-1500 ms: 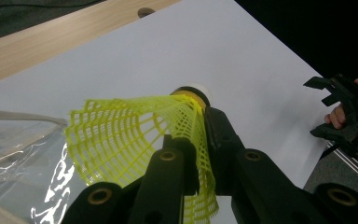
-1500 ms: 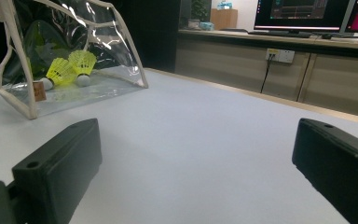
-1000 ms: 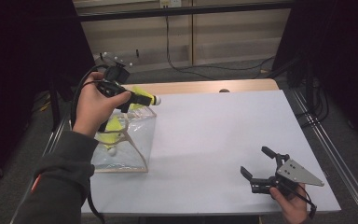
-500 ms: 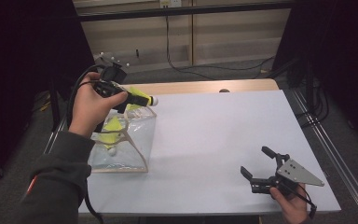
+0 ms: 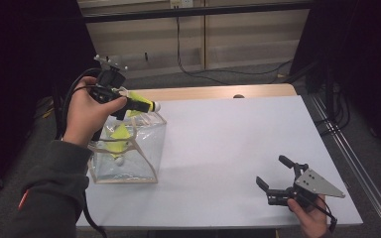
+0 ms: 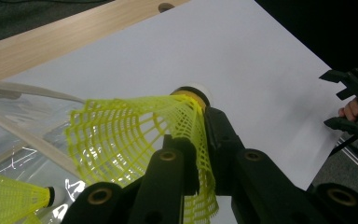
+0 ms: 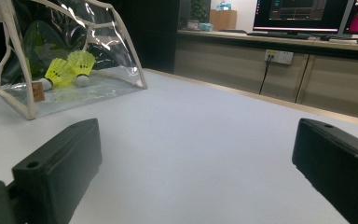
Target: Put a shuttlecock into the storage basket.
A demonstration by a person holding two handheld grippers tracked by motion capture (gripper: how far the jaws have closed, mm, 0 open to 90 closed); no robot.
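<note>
Shuttlecock (image 6: 135, 140) skirt's lower edge (behind the left gripper (image 6: 200, 154)), cut off at the frame's bottom

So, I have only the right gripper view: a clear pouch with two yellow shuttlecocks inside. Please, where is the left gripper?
Observer: The left gripper hangs above the pouch's far edge, jaws shut on a third yellow shuttlecock.
Operator: Which part does it hold?
Observer: The mesh skirt; the cork tip points away from the gripper.
Operator: And my gripper, where on the table is it?
Observer: The right gripper is near the white table's front right corner, apart from the pouch.
</note>
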